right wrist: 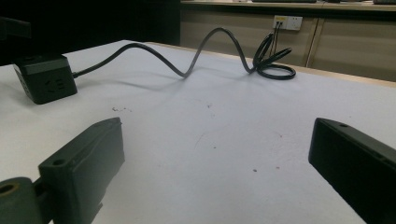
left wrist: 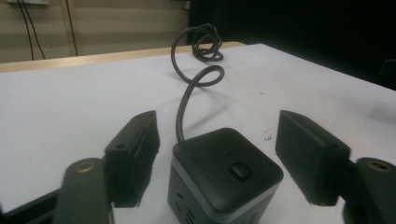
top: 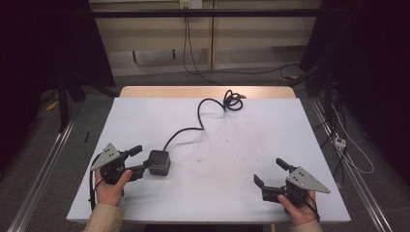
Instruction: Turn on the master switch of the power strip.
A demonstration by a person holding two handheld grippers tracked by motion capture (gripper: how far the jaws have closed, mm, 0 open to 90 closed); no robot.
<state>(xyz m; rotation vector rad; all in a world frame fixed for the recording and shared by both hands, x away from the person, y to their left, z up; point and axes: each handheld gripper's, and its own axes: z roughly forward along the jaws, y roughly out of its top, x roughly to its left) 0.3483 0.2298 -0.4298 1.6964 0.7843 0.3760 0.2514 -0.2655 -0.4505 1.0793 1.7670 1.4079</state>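
Desk (top: pixel 232 159): white top. Power cube (top: pixel 159 162), black, with trailing cord (top: pixel 203 113) coiled at far edge: sits near-left, between left claw (top: pixel 140 159) pads, gaps both sides, not yet gripped. Right claw (top: pixel 271 173): open, empty, well apart. Step: grasping cube; next likely calls for closing squarely on its sides.

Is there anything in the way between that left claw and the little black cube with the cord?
Nothing visible. The black cube already sits between the left gripper's two fingers, with small gaps on both sides, so they are not pressing on it yet. Its cord trails away across the table, clear of the fingers.
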